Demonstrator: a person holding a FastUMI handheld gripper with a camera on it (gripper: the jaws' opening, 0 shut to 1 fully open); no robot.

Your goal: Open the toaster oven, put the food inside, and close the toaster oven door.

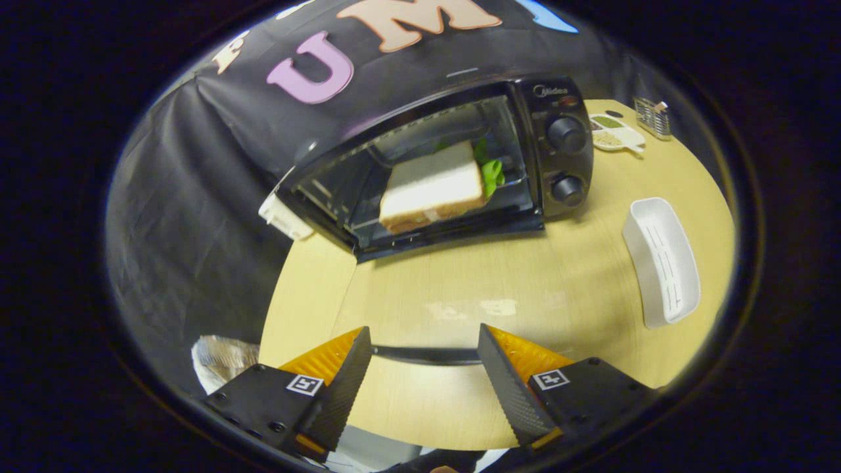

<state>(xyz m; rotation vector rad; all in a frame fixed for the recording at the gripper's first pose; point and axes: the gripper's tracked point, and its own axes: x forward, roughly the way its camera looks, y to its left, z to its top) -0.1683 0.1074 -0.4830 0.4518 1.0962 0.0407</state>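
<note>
Tongs (424, 368) hang spread wide over the near edge of the round wooden table (460, 282), their two fingers well apart with nothing pinched between them, only bare tabletop showing in the gap. Beyond them, toward the far edge of the table and against the black cloth wall, sits the toaster oven (447, 157), and the sandwich (433, 187), white bread with green leaf poking out on its right, lies inside the chamber on the rack. The glass door (420, 177) appears to be up or nearly so, since the food is seen through a reflective pane, though whether it is latched fully cannot be told. Judged from this, the food is already in and the open, pulled-back stance suits a tool that has nothing left to carry. The knobs (566, 161) face right of the door. An empty white tray (660, 263) rests near the right edge, likely where the sandwich came from, and a small divided dish (614, 135) and a metal rack (652, 117) stand at the far right edge.
</note>
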